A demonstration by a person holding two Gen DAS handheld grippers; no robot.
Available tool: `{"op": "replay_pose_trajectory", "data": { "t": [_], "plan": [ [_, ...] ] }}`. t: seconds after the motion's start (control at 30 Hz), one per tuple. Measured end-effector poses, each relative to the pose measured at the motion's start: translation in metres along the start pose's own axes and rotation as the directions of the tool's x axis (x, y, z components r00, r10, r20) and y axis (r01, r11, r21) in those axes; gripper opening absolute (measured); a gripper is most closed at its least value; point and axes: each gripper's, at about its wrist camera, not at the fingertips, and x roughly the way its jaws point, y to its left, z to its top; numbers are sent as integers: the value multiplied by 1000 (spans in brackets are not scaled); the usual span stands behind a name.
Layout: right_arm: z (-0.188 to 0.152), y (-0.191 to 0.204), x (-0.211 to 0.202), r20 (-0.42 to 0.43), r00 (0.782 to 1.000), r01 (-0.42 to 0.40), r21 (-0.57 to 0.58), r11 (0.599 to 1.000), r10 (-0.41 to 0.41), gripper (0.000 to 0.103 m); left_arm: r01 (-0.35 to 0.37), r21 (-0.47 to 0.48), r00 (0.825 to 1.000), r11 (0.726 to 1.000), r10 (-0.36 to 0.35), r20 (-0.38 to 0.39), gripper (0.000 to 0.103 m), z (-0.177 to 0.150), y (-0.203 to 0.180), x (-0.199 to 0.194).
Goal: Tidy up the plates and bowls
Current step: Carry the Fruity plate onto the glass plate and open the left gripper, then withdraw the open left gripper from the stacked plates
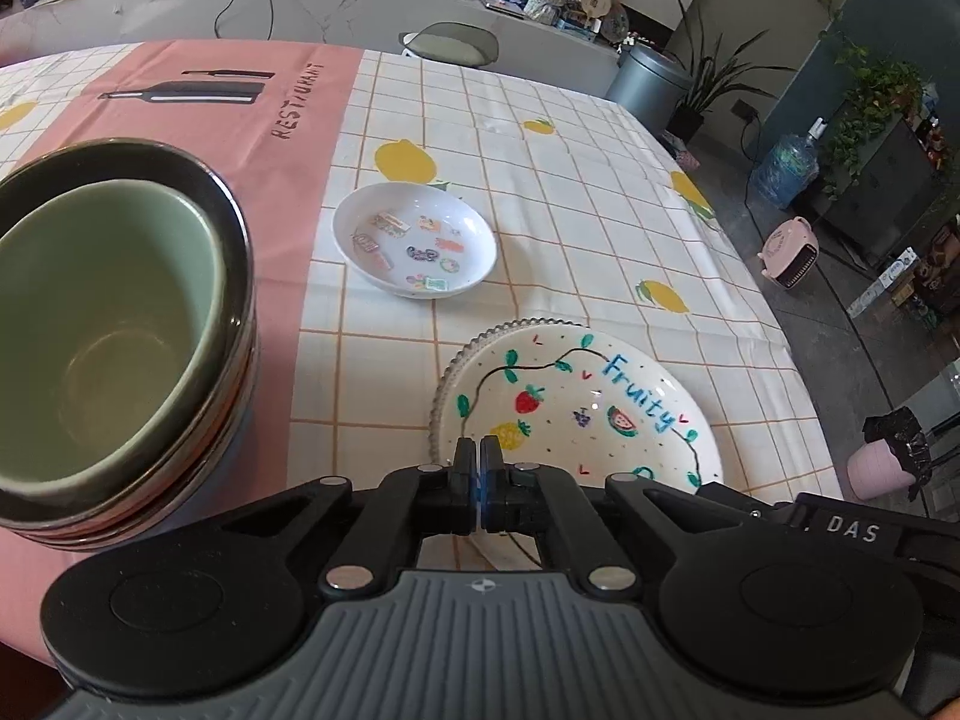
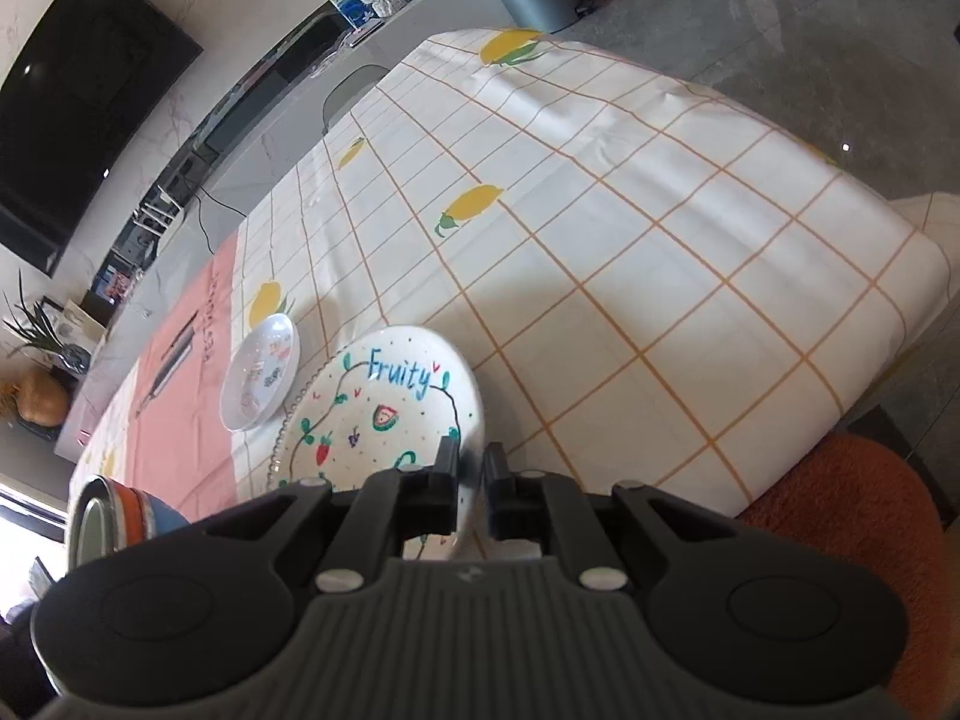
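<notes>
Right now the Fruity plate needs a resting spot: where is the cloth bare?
Bare checked tablecloth runs from the white hand-painted Fruity plate to the table's far and right edges. It is crowded leftward: the small white sticker-print dish, then the green ceramic bowl nested in dark-rimmed bowls.

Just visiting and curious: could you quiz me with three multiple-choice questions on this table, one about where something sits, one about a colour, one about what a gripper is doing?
1. Where is the green bowl?
A. Nested in a stack of bowls
B. On the Fruity plate
C. On the floor

2. What colour is the word on the Fruity plate?
A. Red
B. Blue
C. Black

3. What is the right gripper doing?
A. Wide open above the table
B. Clamped on the plate's rim
C. Holding the small white dish

Answers: 1 A, it sits inside darker bowls; 2 B, blue lettering; 3 B, its fingers straddle the rim.
</notes>
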Motion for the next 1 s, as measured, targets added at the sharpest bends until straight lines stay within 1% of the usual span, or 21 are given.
{"op": "replay_pose_trajectory", "data": {
  "t": [0.07, 0.23, 0.37, 0.43, 0.5, 0.6, 0.67, 0.7, 0.73, 0.8, 0.9, 1.0],
  "plan": [
    [-1, 2, 2, -4, 1000, 4, -10, 1000, -4, 7, -1, 28, 1000, 1000, 1, 11, 1, 0, -5, -1],
    [-3, 1, 7, -8, 1000, 7, -15, 1000, -7, 7, -14, 33, 1000, 999, 13, 13, 1, -2, -6, -1],
    [-5, 7, 8, 9, 1000, 25, -57, 998, -25, 9, -21, 15, 1000, 1000, 21, 11, 1, -1, -3, -1],
    [-5, 12, 9, 6, 999, 34, -97, 995, -34, 14, -21, 12, 1000, 1000, 21, 9, 2, 0, -3, -2],
    [-5, 17, 12, -1, 999, 45, -139, 989, -45, 16, -20, 10, 1000, 1000, 20, 6, 4, 1, -2, -3],
    [-4, 21, 11, -5, 998, 61, -168, 984, -63, 17, -19, 4, 1000, 1000, 19, 6, 4, 4, -1, -5],
    [-2, 22, 6, 18, 998, 69, -177, 982, -67, 17, -20, -5, 1000, 1000, 20, 3, 4, 8, 1, -7],
    [-1, 22, 3, 28, 997, 76, -181, 980, -72, 19, -20, -12, 1000, 1000, 20, 2, 6, 11, 2, -7],
    [1, 23, 0, 39, 996, 81, -185, 979, -75, 26, -20, -16, 1000, 1000, 20, 1, 7, 13, 3, -8],
    [4, 24, -4, 54, 996, 82, -184, 980, -73, 34, -17, -24, 1000, 1000, 17, -5, 12, 19, 4, -9],
    [11, 28, -7, 58, 997, 69, -175, 982, -59, 35, -18, -30, 1000, 999, 18, -18, 19, 31, 5, -10],
    [17, 34, -6, 50, 998, 47, -171, 984, -39, 39, -20, -37, 999, 999, 19, -33, 25, 45, 6, -11]
  ]
}}
